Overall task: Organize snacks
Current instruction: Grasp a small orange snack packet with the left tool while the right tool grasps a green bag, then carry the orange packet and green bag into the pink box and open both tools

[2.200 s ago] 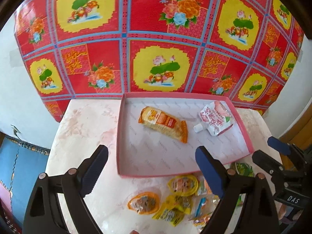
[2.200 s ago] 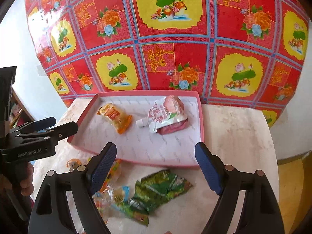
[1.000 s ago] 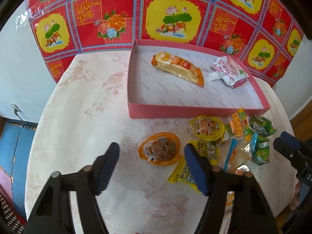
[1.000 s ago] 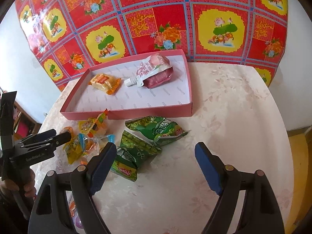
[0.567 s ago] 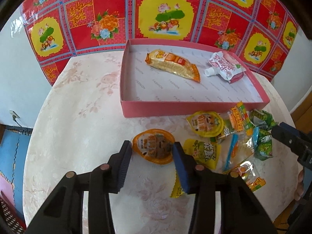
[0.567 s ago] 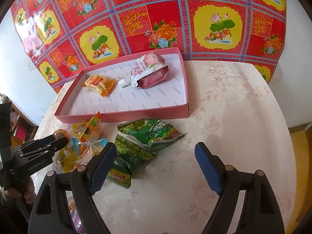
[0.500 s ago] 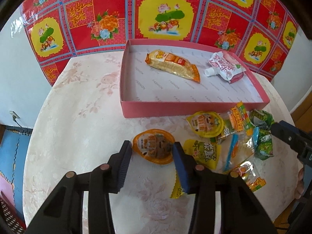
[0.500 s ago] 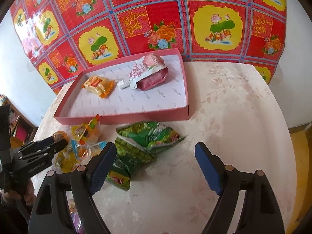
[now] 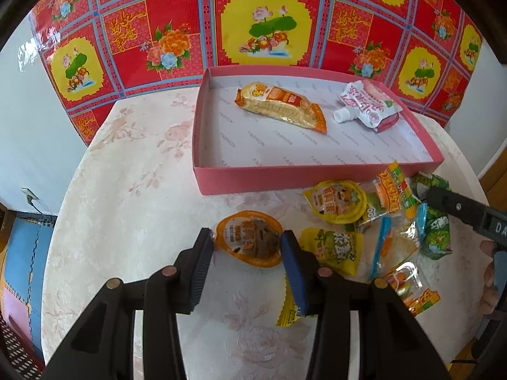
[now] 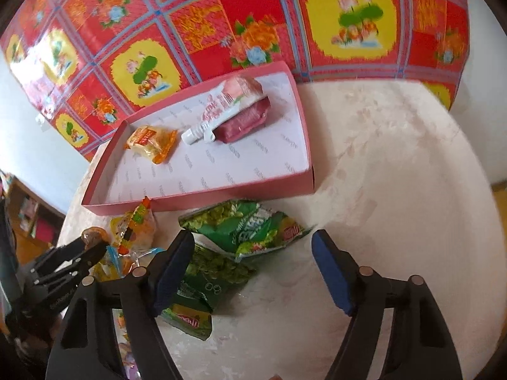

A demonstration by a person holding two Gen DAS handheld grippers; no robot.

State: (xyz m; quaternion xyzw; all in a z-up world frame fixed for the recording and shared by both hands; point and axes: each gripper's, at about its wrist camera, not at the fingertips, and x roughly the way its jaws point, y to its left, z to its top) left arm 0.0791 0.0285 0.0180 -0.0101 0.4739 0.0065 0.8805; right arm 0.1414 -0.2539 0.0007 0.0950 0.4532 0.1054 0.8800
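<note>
My left gripper (image 9: 245, 240) is shut on an orange jelly cup (image 9: 248, 237), gripping its two sides on the table. A pink tray (image 9: 285, 175) behind it holds an orange wafer pack (image 9: 280, 106) and a white-pink spout pouch (image 9: 369, 106). My right gripper (image 10: 253, 245) is open and empty, hovering over two green snack bags (image 10: 250, 229) in front of the tray (image 10: 202, 198). The left gripper also shows in the right wrist view (image 10: 84, 250), at the far left, with the cup between its tips.
Loose snacks lie right of the cup: a yellow jelly cup (image 9: 337, 201), a yellow-green packet (image 9: 332, 248), clear candy bags (image 9: 393, 237) and green bags (image 9: 435, 232). The round table's edge (image 9: 63, 221) curves at left. The red patterned wall (image 9: 266, 22) stands behind the tray.
My left gripper dropped from above the tray to the table and closed on the orange jelly cup. My right gripper pulled back and lowered over the green bags, staying open.
</note>
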